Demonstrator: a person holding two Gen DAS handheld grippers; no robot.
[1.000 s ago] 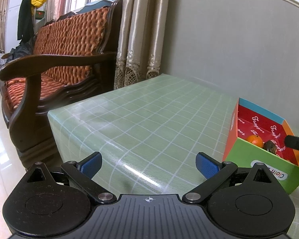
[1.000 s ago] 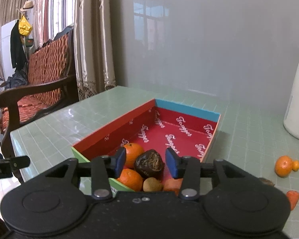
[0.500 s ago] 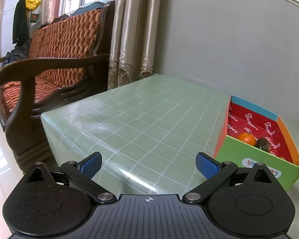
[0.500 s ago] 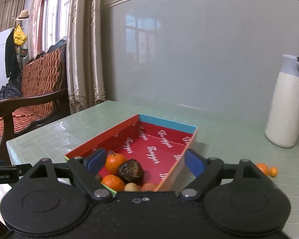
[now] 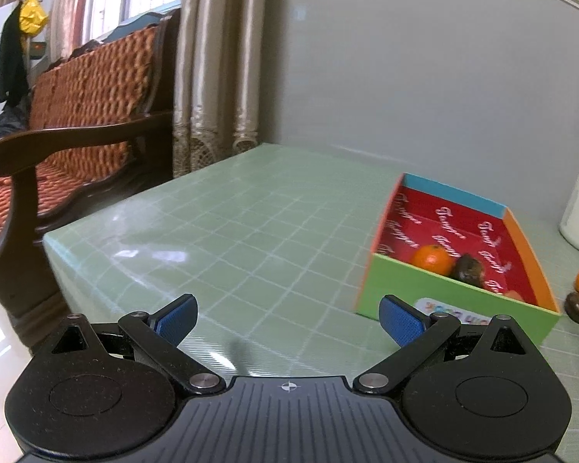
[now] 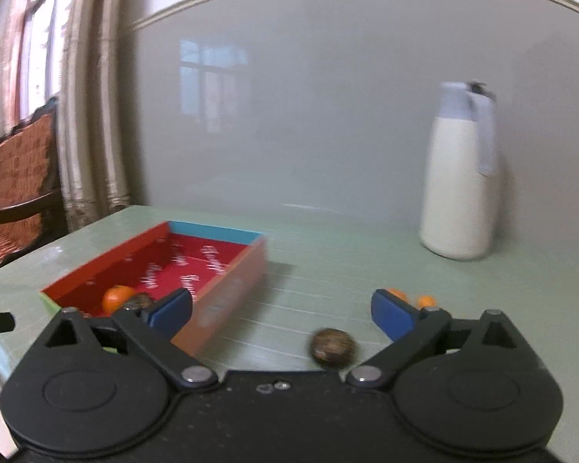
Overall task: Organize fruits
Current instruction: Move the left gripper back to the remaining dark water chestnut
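Holding nothing, your right gripper (image 6: 280, 314) has just been opening and now stands spread wide, with only bare table (image 6: 347, 262) between its blue pads. Item: one dark wrinkled fruit (image 6: 332, 347), lying on the cloth near the right finger, inside the span and touching neither pad. Item: two small oranges (image 6: 426, 301), just beyond the right pad. Item: the box (image 6: 227, 297), to the left, its near corner behind the left pad; inside, an orange (image 6: 116, 298) beside a dark fruit (image 6: 141, 301). Item: a white flask (image 6: 461, 193), far right. Your left gripper (image 5: 287, 318) also stands wide and empty, the box (image 5: 436, 289) to its right.
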